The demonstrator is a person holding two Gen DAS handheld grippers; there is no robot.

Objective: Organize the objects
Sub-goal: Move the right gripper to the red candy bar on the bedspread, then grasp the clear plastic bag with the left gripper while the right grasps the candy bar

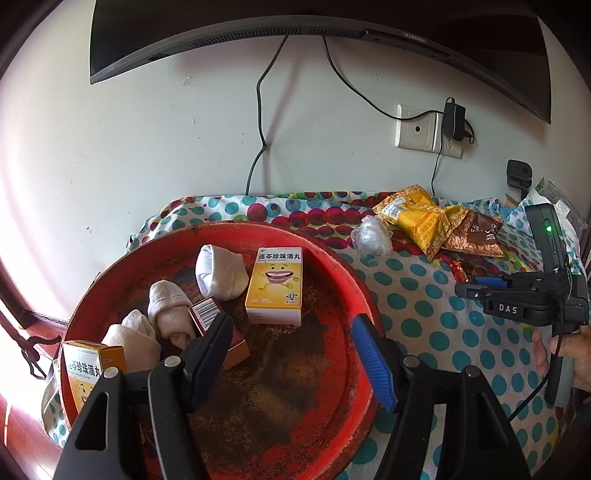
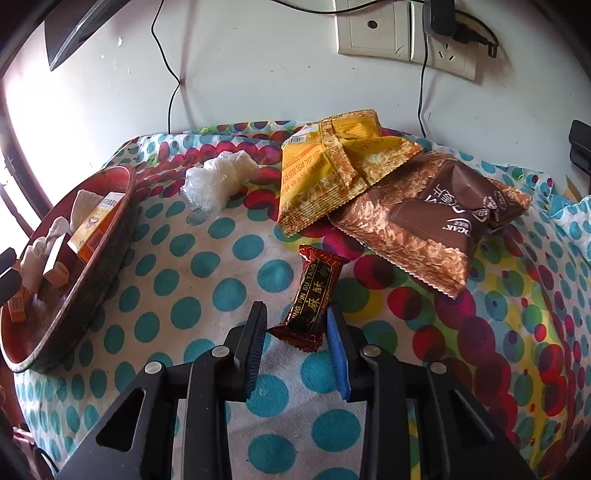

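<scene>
A dark red candy bar (image 2: 314,291) in a crinkled wrapper lies on the dotted cloth (image 2: 207,280). My right gripper (image 2: 295,309) is shut on its near end, with both pads touching the wrapper's sides. My left gripper (image 1: 291,319) hangs open over the red round tray (image 1: 343,266), nothing between its fingers. In the tray stand a yellow medicine box (image 1: 275,284) and a second one (image 1: 88,365) at the near left, beside rolled white socks (image 1: 219,273) and a small red box (image 1: 218,325).
Behind the candy lie a yellow snack packet (image 2: 325,166), a brown snack packet (image 2: 424,221) and a ball of clear plastic (image 2: 214,181). The tray (image 2: 92,266) sits at the cloth's left edge. A white wall with cables, a socket (image 2: 373,29) and a monitor closes the back.
</scene>
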